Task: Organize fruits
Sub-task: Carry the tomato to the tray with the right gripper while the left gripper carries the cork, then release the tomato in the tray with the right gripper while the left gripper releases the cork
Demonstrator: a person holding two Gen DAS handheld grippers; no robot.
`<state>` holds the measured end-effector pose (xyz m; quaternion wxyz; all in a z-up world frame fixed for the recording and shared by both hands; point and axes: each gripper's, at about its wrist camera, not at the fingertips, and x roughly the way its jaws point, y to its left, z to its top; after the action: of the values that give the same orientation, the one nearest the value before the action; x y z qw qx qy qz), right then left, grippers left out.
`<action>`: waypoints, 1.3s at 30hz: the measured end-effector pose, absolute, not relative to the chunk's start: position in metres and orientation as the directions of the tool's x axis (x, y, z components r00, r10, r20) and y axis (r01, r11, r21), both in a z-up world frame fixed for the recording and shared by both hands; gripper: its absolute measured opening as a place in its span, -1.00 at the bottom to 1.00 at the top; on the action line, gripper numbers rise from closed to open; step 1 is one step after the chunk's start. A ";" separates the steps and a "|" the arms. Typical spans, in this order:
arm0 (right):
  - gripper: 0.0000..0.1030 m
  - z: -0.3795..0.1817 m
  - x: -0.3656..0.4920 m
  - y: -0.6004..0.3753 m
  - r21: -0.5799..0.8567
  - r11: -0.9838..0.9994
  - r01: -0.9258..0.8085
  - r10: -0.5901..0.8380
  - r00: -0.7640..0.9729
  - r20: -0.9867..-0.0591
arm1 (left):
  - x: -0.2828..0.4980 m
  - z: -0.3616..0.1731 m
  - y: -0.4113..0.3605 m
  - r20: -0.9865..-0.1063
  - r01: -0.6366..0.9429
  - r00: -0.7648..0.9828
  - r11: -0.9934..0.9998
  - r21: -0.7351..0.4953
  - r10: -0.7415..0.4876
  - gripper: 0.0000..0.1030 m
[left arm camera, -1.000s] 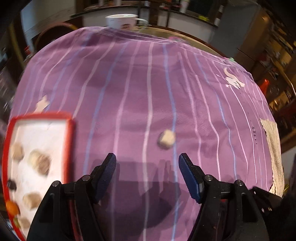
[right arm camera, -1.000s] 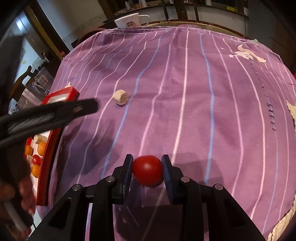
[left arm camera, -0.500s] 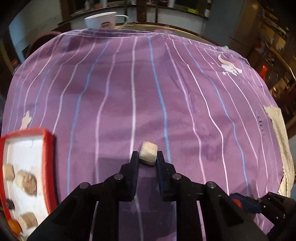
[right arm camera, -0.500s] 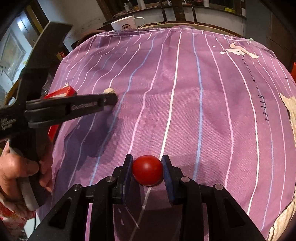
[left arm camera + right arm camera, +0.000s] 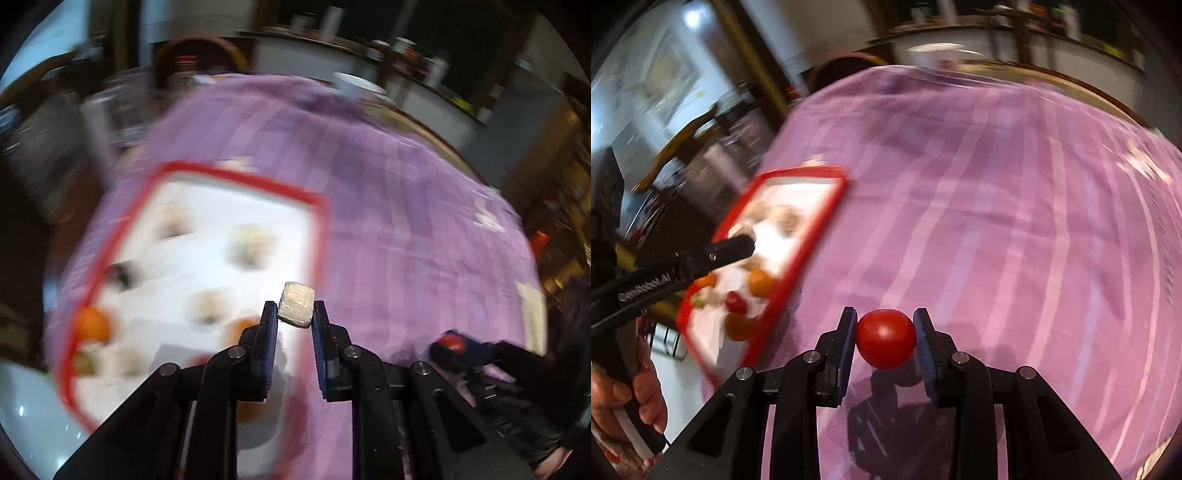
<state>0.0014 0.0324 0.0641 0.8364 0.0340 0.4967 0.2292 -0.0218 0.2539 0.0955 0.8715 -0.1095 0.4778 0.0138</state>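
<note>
A purple striped tablecloth (image 5: 1015, 192) covers the work surface, with a cluttered, dim kitchen area blurred behind it and a white mug (image 5: 938, 53) at the far edge. At your left stands the red-rimmed tray (image 5: 236, 181), its white floor already carrying several pale chunks and small orange and red fruits; motion blur prevents telling them apart further. Your left gripper (image 5: 295, 314) is clamped on a pale cube-shaped piece (image 5: 296, 305), pinched at the very tips of the jaws and carried in the air over the near right corner of the tray. Judge this piece as light and dry, with a rough, slightly crumbly surface: it should resist slipping, but a tip-only hold leaves little margin, so avoid sharp wrist rolls and lower it close to the tray floor before releasing. Your right gripper (image 5: 885, 332) is closed on a red tomato (image 5: 885, 338), held across its widest part, above the cloth and to the right of the tray. Treat the tomato as smooth, round and soft-skinned: it will likely roll once freed and may bruise or split under excess pressure. Keep the hold across the middle, apply no more squeeze than needed, and set it down among the other round fruits at the near end of the tray, where neighbours can stop it rolling. Keep the two tools apart over the tray; in the right wrist view the left gripper already reaches across it.
</note>
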 end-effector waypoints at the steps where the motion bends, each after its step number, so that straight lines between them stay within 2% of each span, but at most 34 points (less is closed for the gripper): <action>1: -0.33 0.067 0.000 0.047 0.287 0.879 -0.381 0.434 0.389 -0.813 | -0.029 0.095 0.267 -0.840 -0.158 0.540 0.975 -0.158 -0.049 -0.65; 3: -0.33 0.069 -0.003 0.072 0.294 0.854 -0.430 0.461 0.362 -0.810 | -0.048 0.087 0.296 -0.852 -0.231 0.523 0.964 -0.132 0.009 -0.65; 7: -0.33 0.067 -0.006 0.120 0.305 0.808 -0.504 0.497 0.305 -0.812 | -0.067 0.068 0.332 -0.874 -0.319 0.483 0.939 -0.130 0.043 -0.65; 18: -0.32 0.046 -0.010 0.187 0.224 0.779 -0.585 0.449 0.272 -0.851 | -0.071 0.046 0.343 -0.886 -0.317 0.463 0.938 -0.141 0.023 -0.64; 20: -0.32 0.044 -0.009 0.191 0.213 0.785 -0.582 0.439 0.280 -0.854 | -0.068 0.047 0.343 -0.883 -0.312 0.470 0.938 -0.149 0.016 -0.48; 22: -0.31 0.044 -0.006 0.190 0.218 0.789 -0.575 0.439 0.279 -0.854 | -0.068 0.052 0.342 -0.875 -0.310 0.484 0.938 -0.152 0.019 -0.01; 24: -0.29 0.047 -0.004 0.189 0.228 0.789 -0.570 0.449 0.281 -0.848 | -0.067 0.058 0.342 -0.867 -0.315 0.498 0.936 -0.157 0.022 0.17; 27: -0.22 0.052 -0.003 0.186 0.253 0.789 -0.560 0.470 0.285 -0.835 | -0.066 0.062 0.342 -0.869 -0.325 0.496 0.929 -0.178 0.006 0.27; 33: -0.19 0.066 -0.007 0.163 0.262 0.826 -0.498 0.467 0.345 -0.814 | -0.068 0.067 0.337 -0.870 -0.344 0.493 0.919 -0.193 0.001 0.31; 37: -0.19 0.072 -0.010 0.139 0.261 0.862 -0.435 0.442 0.392 -0.807 | -0.072 0.079 0.320 -0.862 -0.339 0.500 0.935 -0.105 0.085 0.34; 39: -0.19 0.074 -0.012 0.130 0.272 0.869 -0.413 0.441 0.398 -0.805 | -0.073 0.086 0.307 -0.854 -0.335 0.504 0.941 -0.052 0.132 0.46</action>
<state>-0.0119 0.1295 0.0737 0.8359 0.0144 0.4857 0.2553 -0.0733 0.3070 0.0856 0.8606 -0.1057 0.4793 0.1356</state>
